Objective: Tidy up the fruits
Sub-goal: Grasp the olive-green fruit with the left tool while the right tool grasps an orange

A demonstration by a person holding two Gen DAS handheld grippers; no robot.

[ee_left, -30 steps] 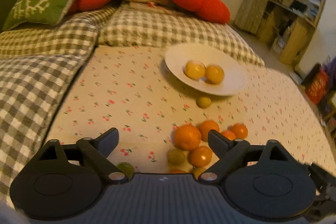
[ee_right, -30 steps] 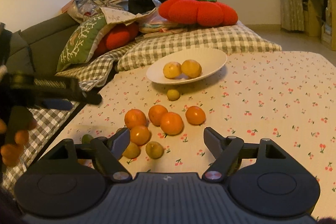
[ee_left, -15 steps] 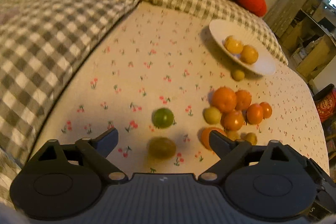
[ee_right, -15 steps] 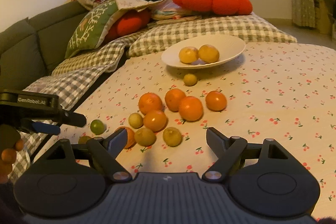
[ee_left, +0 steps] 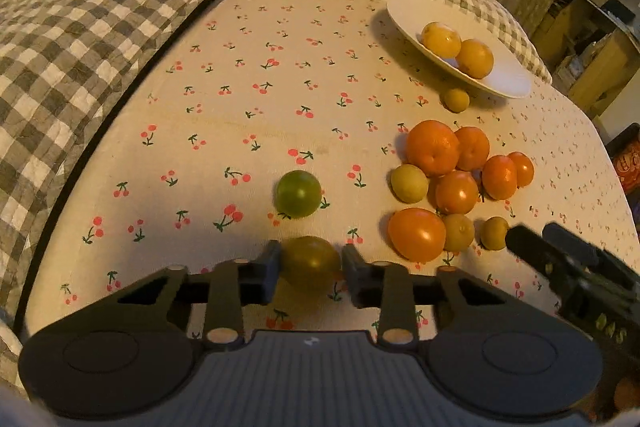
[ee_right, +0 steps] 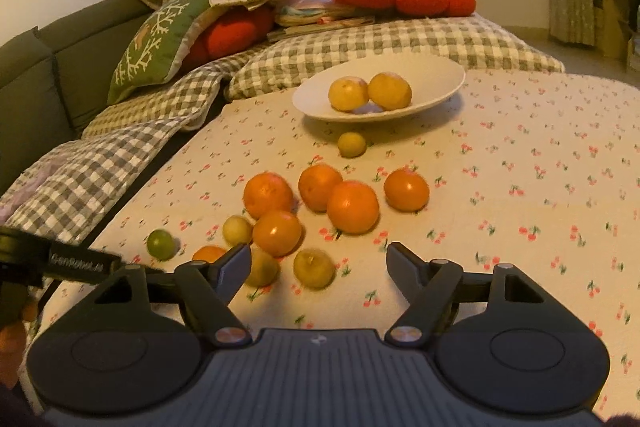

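Left gripper point(ee_left: 310, 263) clamped on an olive-green fruit point(ee_left: 311, 261); right gripper point(ee_right: 318, 265) spread apart, holding nothing.

Held fruit sits on the cherry-print cloth point(ee_left: 240, 99), both fingers touching its sides; slightly oval, long axis running finger to finger, stem end not discernible. Round green fruit point(ee_left: 299, 193) lies just beyond it, apart. Orange cluster point(ee_left: 434, 147) with small yellow-green fruits lies to the right. White plate point(ee_left: 508, 83) farther back carries two yellow fruits point(ee_left: 442, 39); one small yellow fruit point(ee_left: 457, 99) sits just beside its rim.
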